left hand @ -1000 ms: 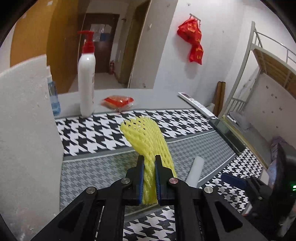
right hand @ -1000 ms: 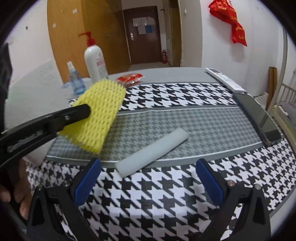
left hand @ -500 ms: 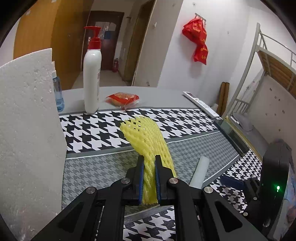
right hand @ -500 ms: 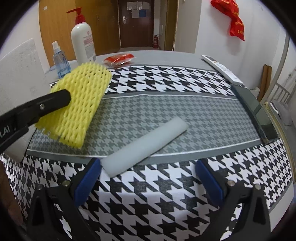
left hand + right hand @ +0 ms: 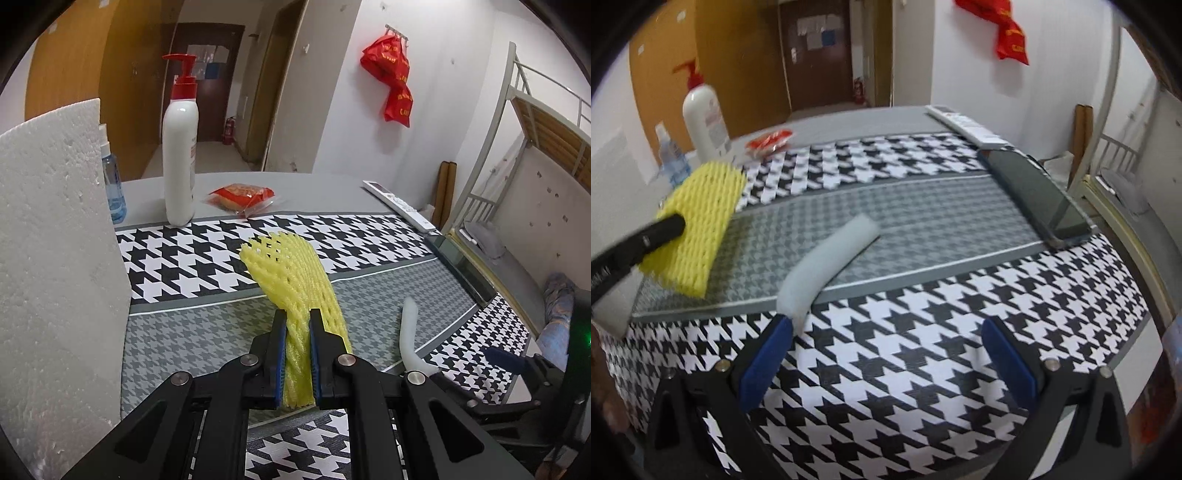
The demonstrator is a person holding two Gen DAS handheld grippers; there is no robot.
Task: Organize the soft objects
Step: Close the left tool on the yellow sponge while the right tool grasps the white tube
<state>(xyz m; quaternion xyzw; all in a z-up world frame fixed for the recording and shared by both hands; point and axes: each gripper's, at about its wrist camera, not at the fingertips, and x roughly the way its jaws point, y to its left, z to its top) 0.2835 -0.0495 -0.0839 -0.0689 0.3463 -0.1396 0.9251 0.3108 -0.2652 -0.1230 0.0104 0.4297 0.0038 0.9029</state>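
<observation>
Fingers of the left gripper (image 5: 297, 354) are clenched on the yellow foam fruit net (image 5: 295, 280), which sticks out ahead of them, lifted over the houndstooth-covered bench (image 5: 207, 325). Right gripper (image 5: 886, 354) fingers are spread wide; the white foam tube (image 5: 831, 258) rests its near end against the left blue pad (image 5: 764, 363) and slants away between them. A white styrofoam block (image 5: 51, 258) stands left of the left fingers, a pump bottle (image 5: 180, 155) beyond
</observation>
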